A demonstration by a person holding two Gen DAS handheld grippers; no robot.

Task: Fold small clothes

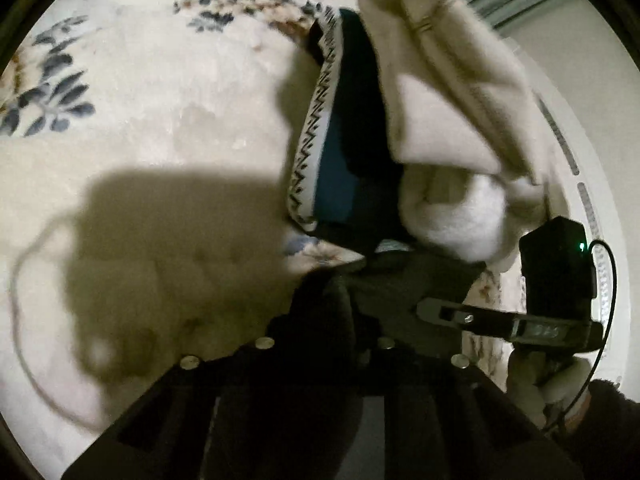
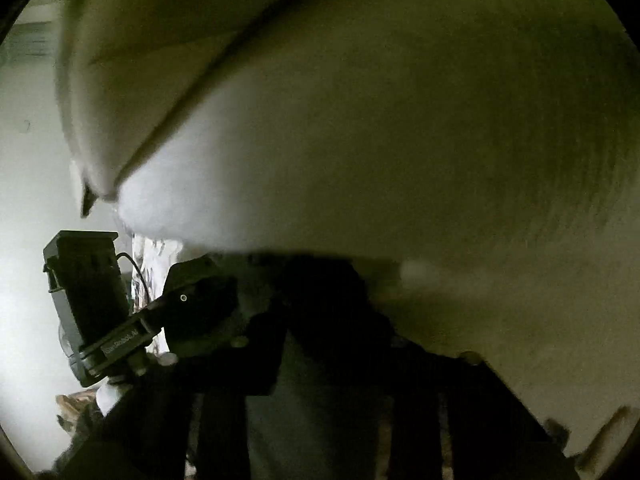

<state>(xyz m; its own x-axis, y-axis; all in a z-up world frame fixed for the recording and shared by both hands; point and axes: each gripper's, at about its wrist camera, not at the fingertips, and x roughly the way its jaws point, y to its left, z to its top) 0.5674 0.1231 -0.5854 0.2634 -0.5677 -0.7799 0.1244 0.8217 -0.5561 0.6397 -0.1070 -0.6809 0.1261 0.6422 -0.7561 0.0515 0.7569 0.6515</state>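
While both grippers are working close together, one cream garment [image 1: 452, 128] is hanging in the air over one floral blanket [image 1: 160, 92]. One dark piece with a zigzag-patterned band [image 1: 316, 128] is showing just behind the cream cloth; whether it belongs to the same garment cannot be told. In the left wrist view, the left gripper [image 1: 352, 280] is lying in deep shadow with its jaws drawn nearly together; what they are pinching, if anything, cannot be told. The right gripper [image 1: 440, 308] is reaching in from the right, its body just below the cloth's lower fold. In the right wrist view, the garment [image 2: 360, 120] is filling most of the frame, blurred. The right gripper [image 2: 316, 280] is sitting clenched right at the cloth's lower edge, apparently grasping it, though the dark is hiding the pads. One left gripper [image 2: 200, 300] is lying just beside it.
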